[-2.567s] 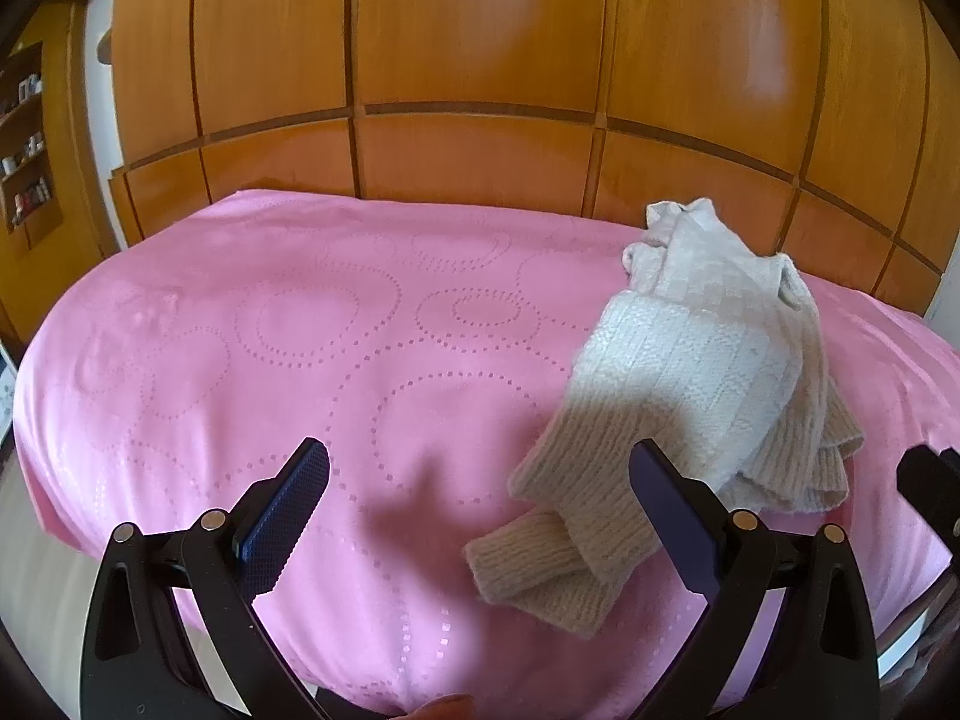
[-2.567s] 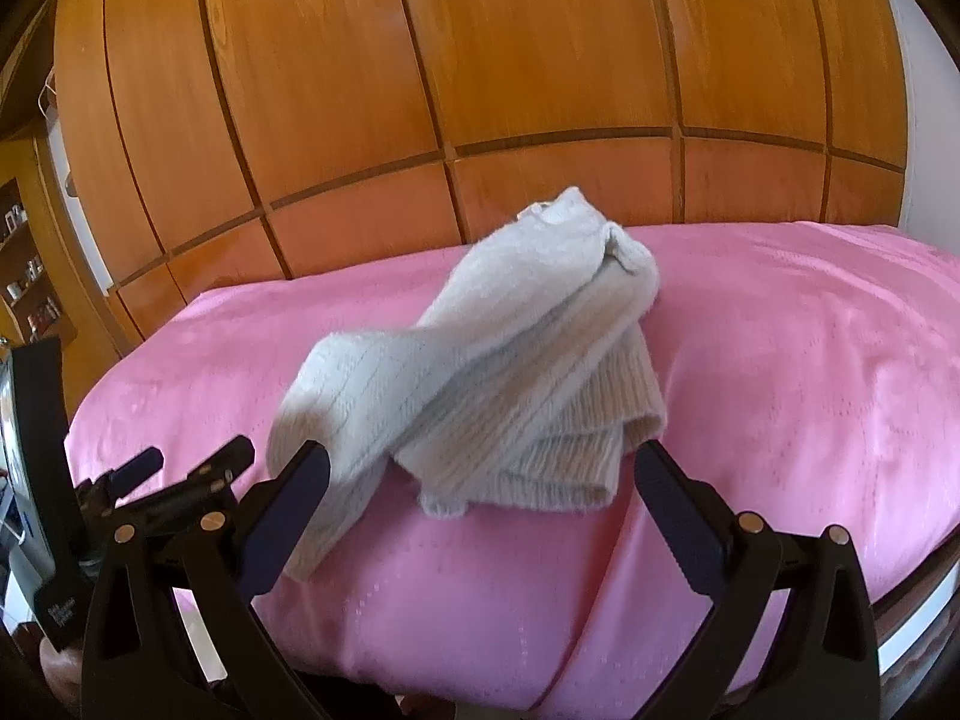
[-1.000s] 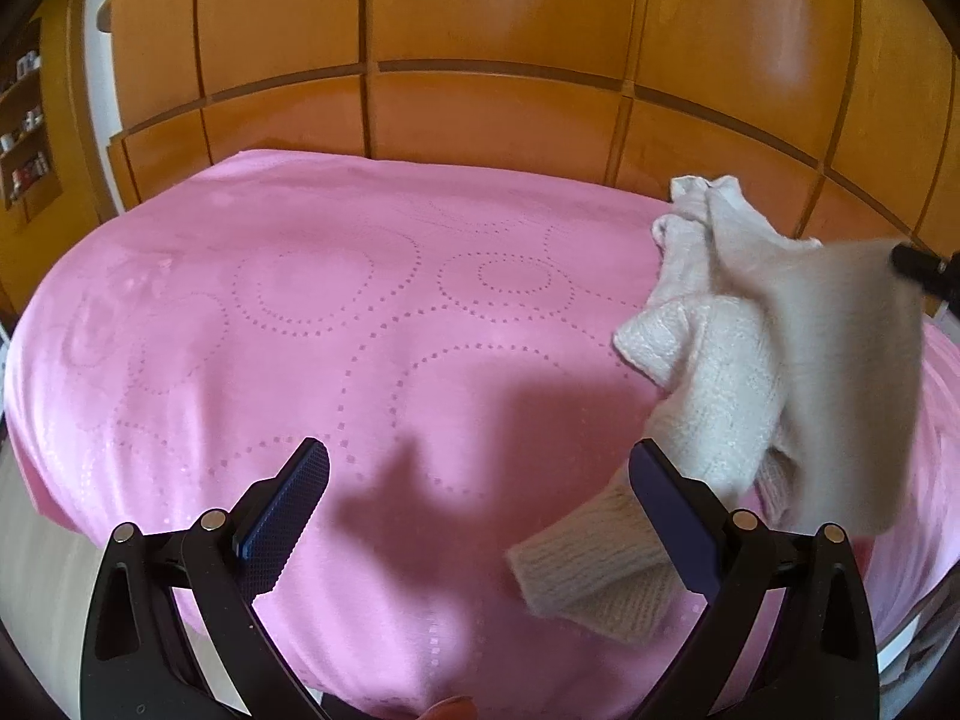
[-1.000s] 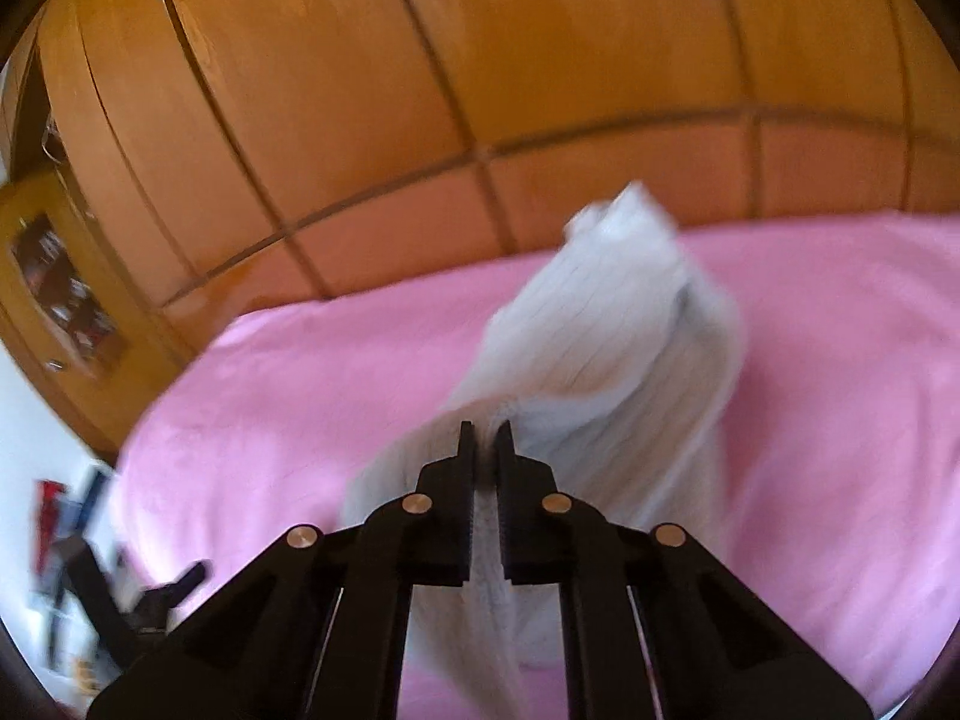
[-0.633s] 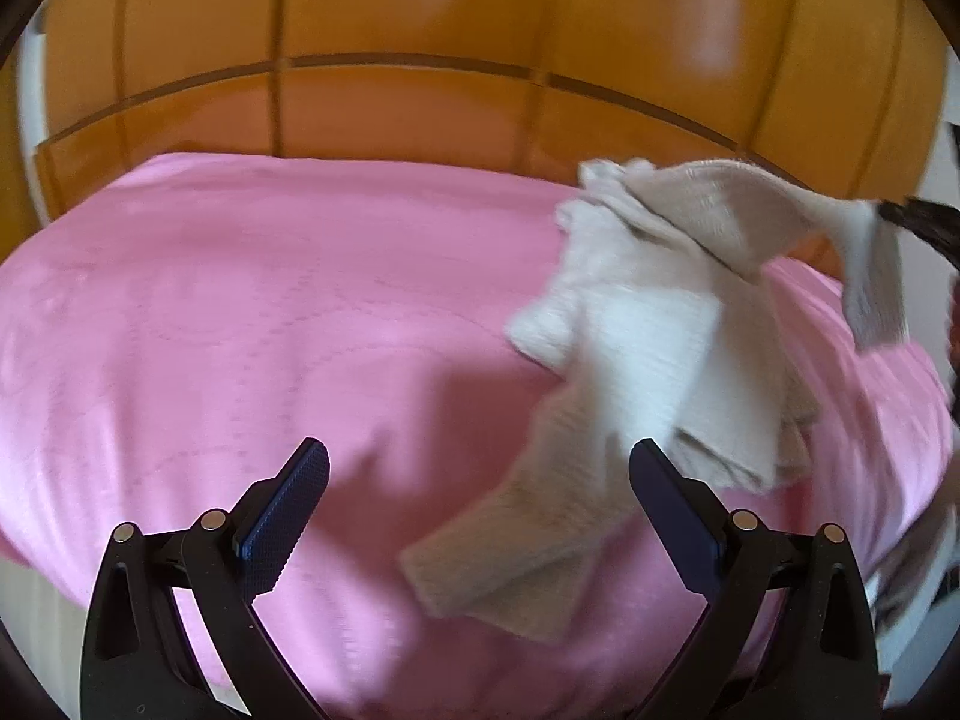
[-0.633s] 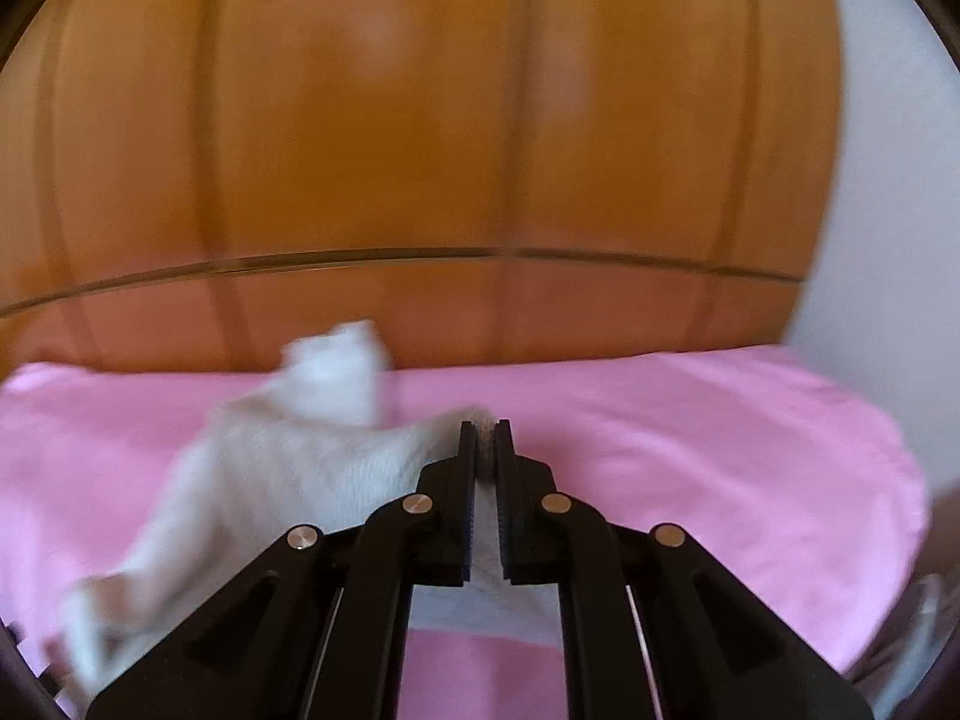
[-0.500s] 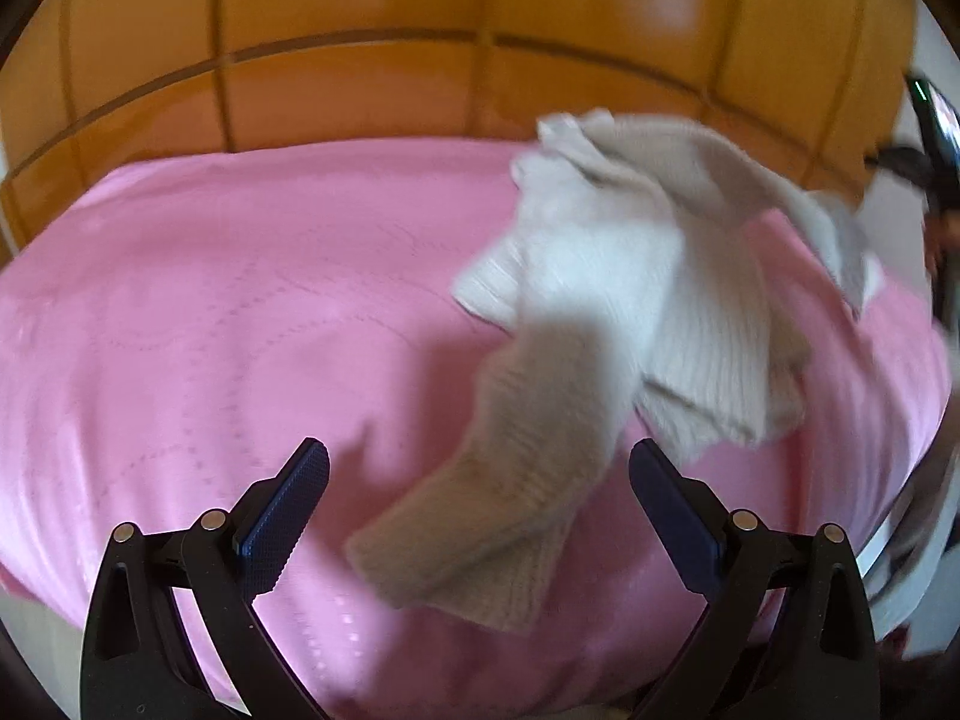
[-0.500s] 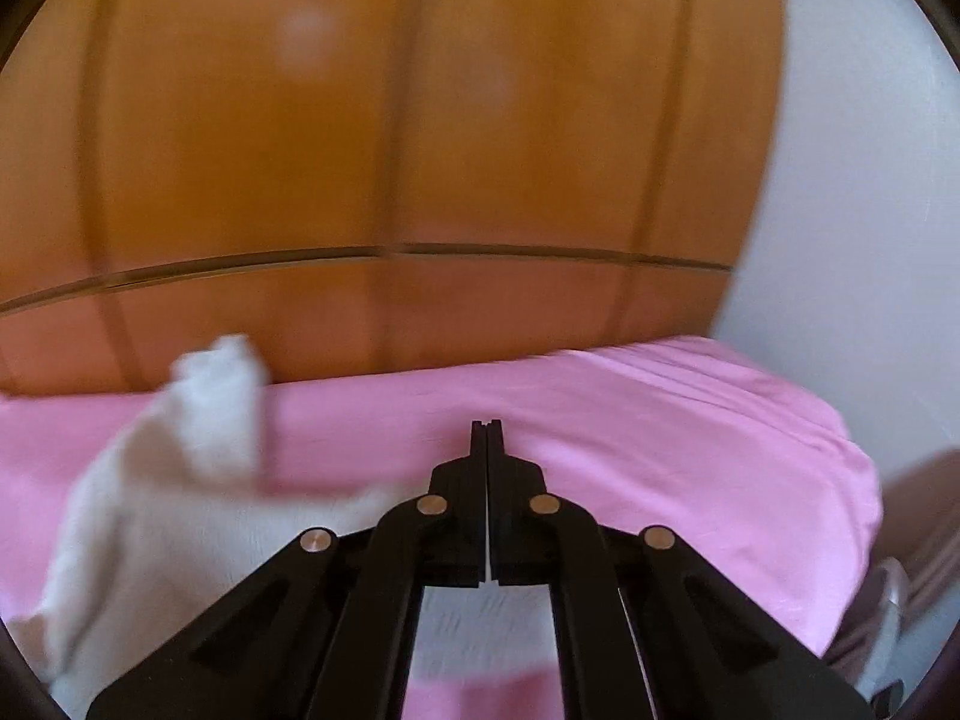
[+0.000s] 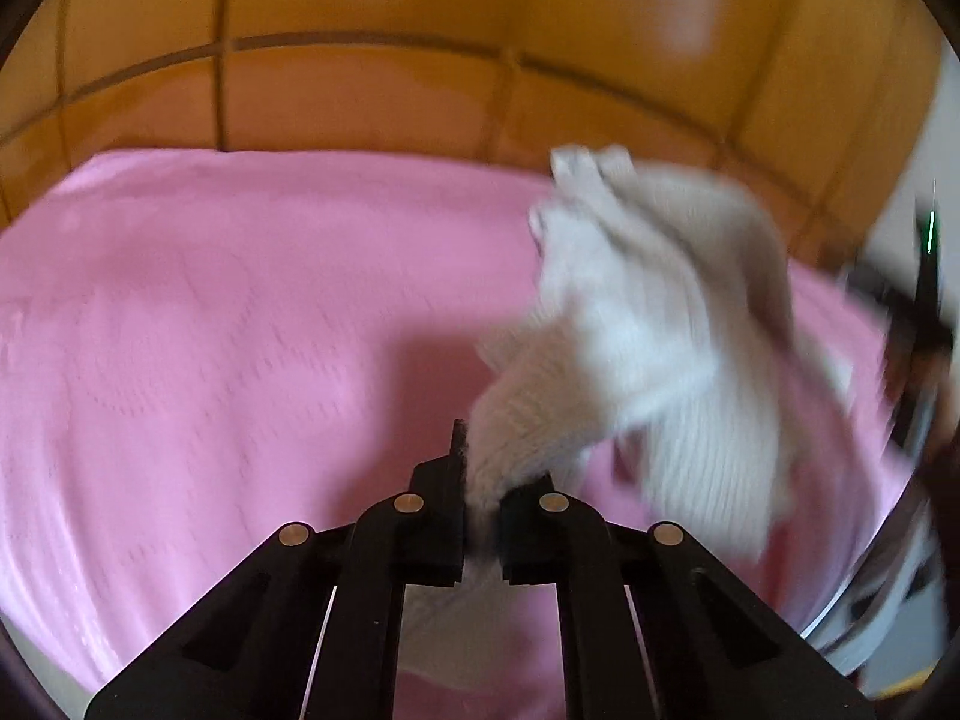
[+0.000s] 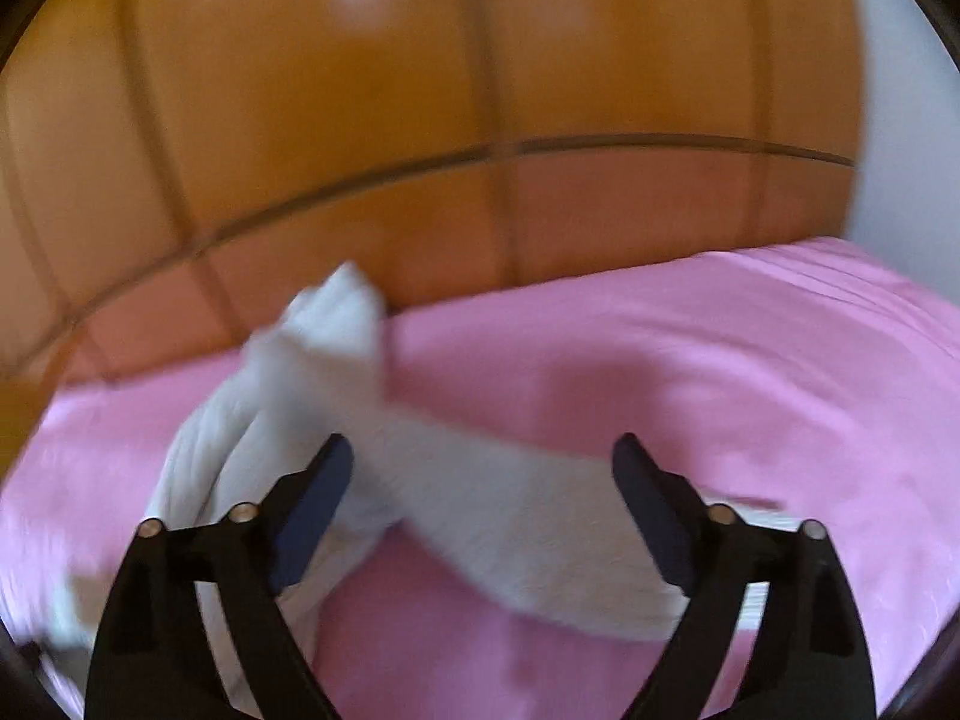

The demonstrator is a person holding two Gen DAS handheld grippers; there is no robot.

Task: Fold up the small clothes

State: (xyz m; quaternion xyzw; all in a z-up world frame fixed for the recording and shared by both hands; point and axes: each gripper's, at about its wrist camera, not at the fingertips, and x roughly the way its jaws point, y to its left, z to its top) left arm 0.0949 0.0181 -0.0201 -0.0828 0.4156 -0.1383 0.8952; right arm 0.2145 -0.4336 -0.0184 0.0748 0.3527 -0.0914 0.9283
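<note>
A cream knitted garment lies crumpled on a pink bedspread, to the right of the middle in the left wrist view. My left gripper is shut on the near ribbed end of the garment. In the right wrist view the same garment stretches across the bedspread between my fingers. My right gripper is open above it, touching nothing that I can make out. Both views are blurred by motion.
A wooden panelled headboard stands behind the bed and also shows in the right wrist view. A white wall is at the right. The right hand-held gripper shows at the right edge of the left wrist view.
My left gripper went from open to shut on the garment's near end. My right gripper went from shut on the garment to open, and the part it held has dropped onto the bed.
</note>
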